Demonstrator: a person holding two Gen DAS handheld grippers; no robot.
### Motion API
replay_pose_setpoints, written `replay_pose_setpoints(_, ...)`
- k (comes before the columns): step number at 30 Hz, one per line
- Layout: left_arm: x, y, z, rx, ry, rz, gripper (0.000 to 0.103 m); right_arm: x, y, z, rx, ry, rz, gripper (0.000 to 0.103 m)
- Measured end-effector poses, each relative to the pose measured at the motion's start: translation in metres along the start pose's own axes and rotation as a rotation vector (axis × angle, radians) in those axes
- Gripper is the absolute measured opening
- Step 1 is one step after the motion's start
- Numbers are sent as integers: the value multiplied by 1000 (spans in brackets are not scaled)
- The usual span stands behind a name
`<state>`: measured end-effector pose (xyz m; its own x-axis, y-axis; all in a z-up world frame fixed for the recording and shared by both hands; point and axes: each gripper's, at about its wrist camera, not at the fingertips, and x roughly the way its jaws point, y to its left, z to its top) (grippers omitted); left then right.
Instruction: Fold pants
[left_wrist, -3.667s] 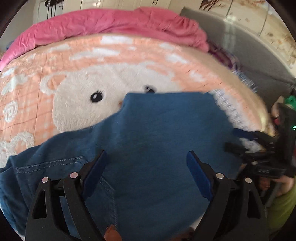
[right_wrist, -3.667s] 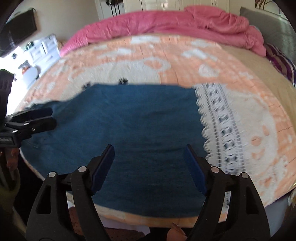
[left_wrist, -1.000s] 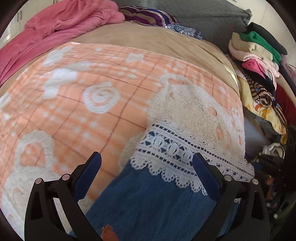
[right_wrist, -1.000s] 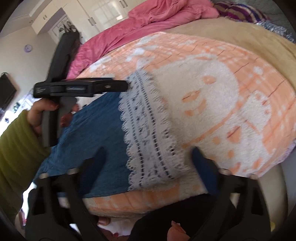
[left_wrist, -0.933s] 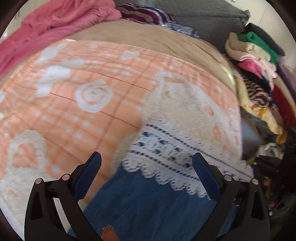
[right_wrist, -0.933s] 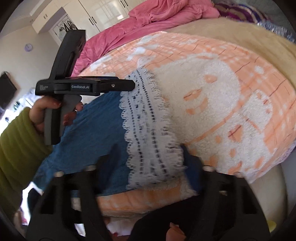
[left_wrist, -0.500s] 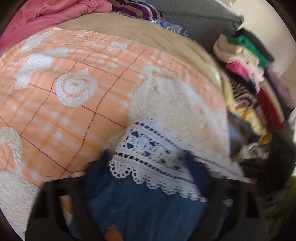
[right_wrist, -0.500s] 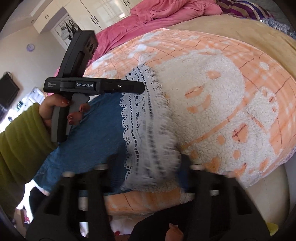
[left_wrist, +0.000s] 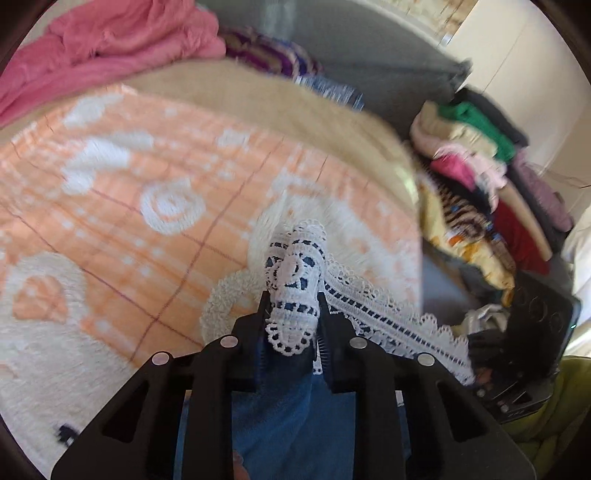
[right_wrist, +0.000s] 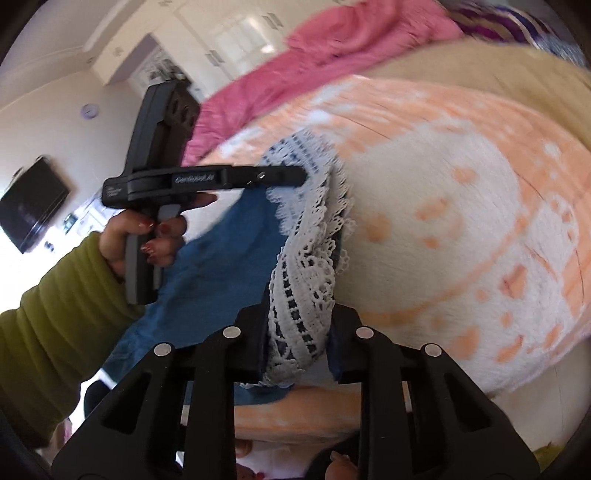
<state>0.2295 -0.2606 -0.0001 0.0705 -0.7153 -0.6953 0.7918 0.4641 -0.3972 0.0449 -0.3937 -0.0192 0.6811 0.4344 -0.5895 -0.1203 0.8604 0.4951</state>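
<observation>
Spread over the bed is an orange and white blanket (left_wrist: 110, 229), and the blue pants (right_wrist: 221, 251) lie on it near its front edge, their white lace hem (left_wrist: 295, 280) bunched and lifting off the pile at two places. Each tool has pinched that hem at a corner, presumably so the leg end can be carried over toward the waist for a fold. The left gripper (left_wrist: 291, 325) has its jaws closing, nearly together, with a wad of lace squeezed between the pads; the right gripper (right_wrist: 299, 332) is closing likewise on the lace at the near corner. From the right wrist view a hand (right_wrist: 147, 236) in an olive sleeve (right_wrist: 48, 314) works the left tool's trigger. Beyond lie a pink duvet (left_wrist: 103, 48) and a heap of clothes (left_wrist: 480, 192) (blurred, so items are hard to separate). The waistband is out of view, and whether both layers of denim are caught under the lace cannot be told.
</observation>
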Motion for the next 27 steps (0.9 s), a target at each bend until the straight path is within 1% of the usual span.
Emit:
replay_pose_setpoints(4,-54,2,-15,-6,-78,6,22,-9,42,5,-93,-20,42,17)
replay_pose_setpoints(5,-69,5,-22,-21,-98,2,22,-9,56,7,-120,-23,56,17)
replay_pose_setpoints(7,-91,11,-37,-43,-116,22,22,-6,75,8,-160,-17,72,17)
replay_pose_setpoints(10,-108,25,-61,-99,-97,59,22,11,107,0,-230,36,91,17)
replay_pose_setpoints(13,-117,41,-83,-170,-78,102,23,30,127,-9,-274,92,89,17)
replay_pose_setpoints(14,-119,47,-89,-201,-76,115,28,39,134,-13,-291,113,83,17)
replay_pose_setpoints(16,-125,61,-101,-284,-65,158,45,50,145,-17,-325,139,74,17)
replay_pose_setpoints(17,-131,70,-110,-346,-57,210,64,59,154,-21,-350,160,66,17)
replay_pose_setpoints(18,-138,79,-119,-410,-57,225,76,66,162,-25,-382,181,58,18)
replay_pose_setpoints(19,-145,86,-128,-474,-67,216,78,70,168,-29,-409,193,53,19)
replay_pose_setpoints(20,-157,92,-139,-538,-98,186,78,76,177,-36,-457,208,44,21)
replay_pose_setpoints(22,-176,99,-160,-618,-168,145,81,86,190,-50,-519,240,43,25)
replay_pose_setpoints(23,-182,101,-169,-647,-193,134,87,90,196,-59,-538,264,59,25)
replay_pose_setpoints(24,-185,102,-176,-677,-213,121,89,94,200,-65,-548,286,78,25)
replay_pose_setpoints(25,-187,102,-184,-697,-234,101,89,97,203,-70,-559,301,99,28)
replay_pose_setpoints(26,-188,100,-191,-705,-264,65,89,97,207,-75,-575,312,121,31)
replay_pose_setpoints(27,-188,100,-196,-708,-280,44,89,97,210,-78,-585,317,132,40)
